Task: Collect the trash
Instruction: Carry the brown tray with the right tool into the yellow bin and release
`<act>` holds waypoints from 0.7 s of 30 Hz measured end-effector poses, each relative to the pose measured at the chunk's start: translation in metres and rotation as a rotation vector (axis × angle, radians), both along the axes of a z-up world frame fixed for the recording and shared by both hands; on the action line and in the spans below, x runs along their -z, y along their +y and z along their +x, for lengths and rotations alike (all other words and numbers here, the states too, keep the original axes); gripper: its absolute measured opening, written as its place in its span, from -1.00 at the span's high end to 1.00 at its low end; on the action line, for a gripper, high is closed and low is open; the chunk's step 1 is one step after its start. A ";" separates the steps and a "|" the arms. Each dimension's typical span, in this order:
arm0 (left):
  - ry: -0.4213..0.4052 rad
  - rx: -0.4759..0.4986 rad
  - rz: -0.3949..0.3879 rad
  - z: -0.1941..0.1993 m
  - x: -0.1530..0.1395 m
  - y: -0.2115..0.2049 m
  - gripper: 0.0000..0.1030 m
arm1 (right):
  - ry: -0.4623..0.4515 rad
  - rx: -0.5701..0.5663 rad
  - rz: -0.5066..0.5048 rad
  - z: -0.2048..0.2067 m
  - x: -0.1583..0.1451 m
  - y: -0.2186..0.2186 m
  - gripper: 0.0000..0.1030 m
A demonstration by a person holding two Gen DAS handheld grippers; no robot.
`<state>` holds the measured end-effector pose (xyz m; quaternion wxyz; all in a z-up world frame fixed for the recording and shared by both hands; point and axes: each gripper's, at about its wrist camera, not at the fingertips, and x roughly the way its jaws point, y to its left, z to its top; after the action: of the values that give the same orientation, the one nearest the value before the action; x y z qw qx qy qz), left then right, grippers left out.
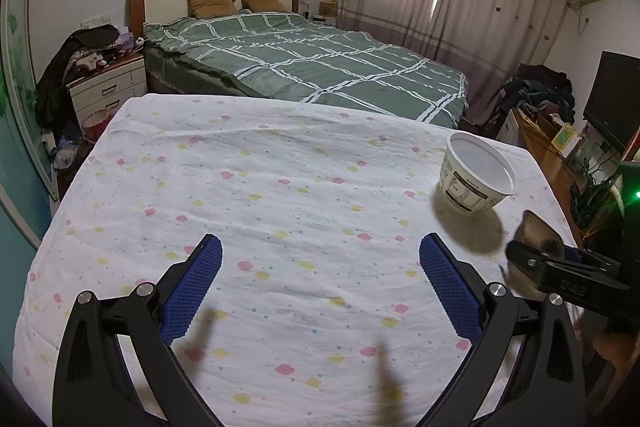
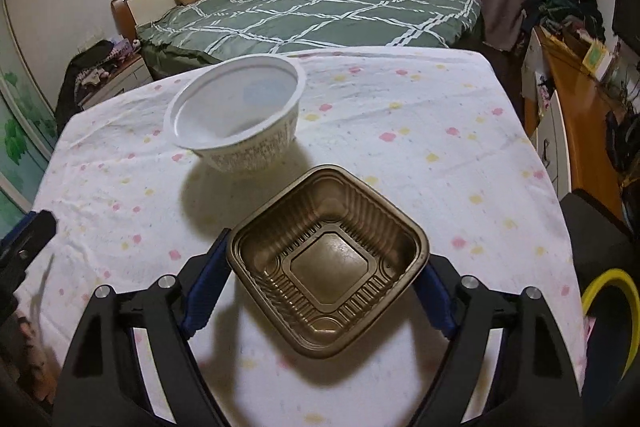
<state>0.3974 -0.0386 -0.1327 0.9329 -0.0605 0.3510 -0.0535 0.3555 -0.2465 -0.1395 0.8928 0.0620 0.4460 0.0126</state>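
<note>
A brown square plastic tray (image 2: 326,259) sits between the blue pads of my right gripper (image 2: 320,279), which is shut on its two opposite sides and holds it above the table. The tray also shows in the left wrist view (image 1: 536,231), at the right gripper's tip. A white paper bowl (image 2: 236,115) lies tilted on the flowered tablecloth (image 2: 440,131) just beyond the tray; in the left wrist view the bowl (image 1: 476,175) is at the far right. My left gripper (image 1: 320,255) is open and empty over the middle of the table.
A bed with a green checked cover (image 1: 312,59) stands beyond the table. A white nightstand (image 1: 108,87) with clothes is at the left. A wooden desk (image 2: 576,115) with clutter runs along the right. A yellow-rimmed bin (image 2: 612,311) is at the table's right front.
</note>
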 end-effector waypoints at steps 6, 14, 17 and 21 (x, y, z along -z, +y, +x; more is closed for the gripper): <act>-0.014 0.009 0.011 -0.002 -0.002 -0.003 -0.89 | -0.055 0.023 0.052 -0.040 -0.028 -0.024 -0.52; -0.037 0.020 0.032 -0.007 -0.005 -0.007 -0.89 | -0.157 0.256 0.008 -0.102 -0.056 -0.119 -0.53; -0.041 0.022 0.041 -0.007 -0.006 -0.008 -0.89 | -0.131 0.386 -0.006 -0.120 -0.047 -0.173 -0.53; -0.042 0.026 0.042 -0.007 -0.006 -0.009 -0.89 | -0.067 0.497 -0.020 -0.134 -0.022 -0.218 -0.53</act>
<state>0.3903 -0.0480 -0.1269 0.9403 -0.0352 0.3332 -0.0597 0.2220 -0.4646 -0.1179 0.8833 0.1606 0.3872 -0.2097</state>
